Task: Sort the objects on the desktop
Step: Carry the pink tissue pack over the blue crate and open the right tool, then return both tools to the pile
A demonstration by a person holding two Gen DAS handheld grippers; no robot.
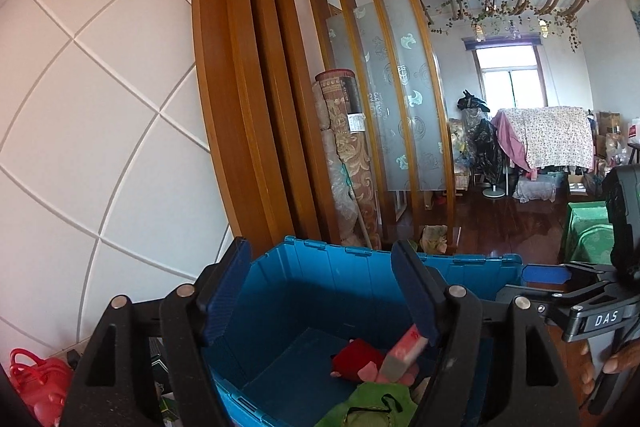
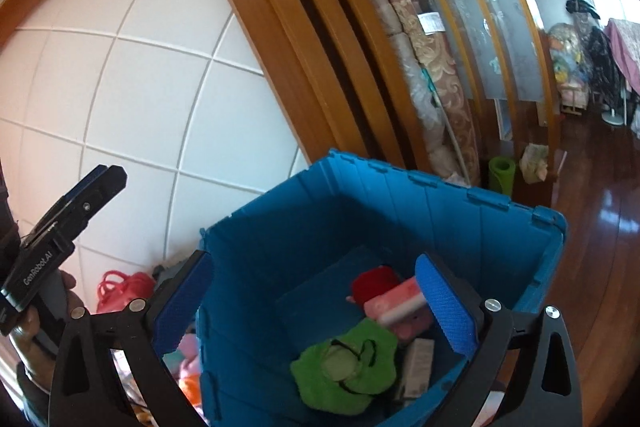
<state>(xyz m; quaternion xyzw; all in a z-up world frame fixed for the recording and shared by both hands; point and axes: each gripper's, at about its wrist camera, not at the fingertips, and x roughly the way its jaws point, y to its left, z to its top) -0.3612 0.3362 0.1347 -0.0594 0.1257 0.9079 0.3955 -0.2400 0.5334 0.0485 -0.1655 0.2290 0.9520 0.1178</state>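
Drop step judged done: left gripper (image 1: 320, 291) and right gripper (image 2: 316, 299) spread, empty, held above blue bin (image 2: 440, 211). Next object must be fetched.

Both wrist cameras look down and forward, from close above, into the blue bin (image 1: 320, 291) (image 2: 360, 227); both also show the white wall (image 1: 100, 107) (image 2: 120, 87), and probably the same rolled rug (image 1: 344, 155) (image 2: 436, 59).

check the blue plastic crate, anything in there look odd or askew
Nothing looks damaged or spilled. The blue plastic crate holds a loose jumble: a green plush item, a red soft item and a pink-and-white rectangular block lying tilted across the pile. Both grippers are open and hold nothing.
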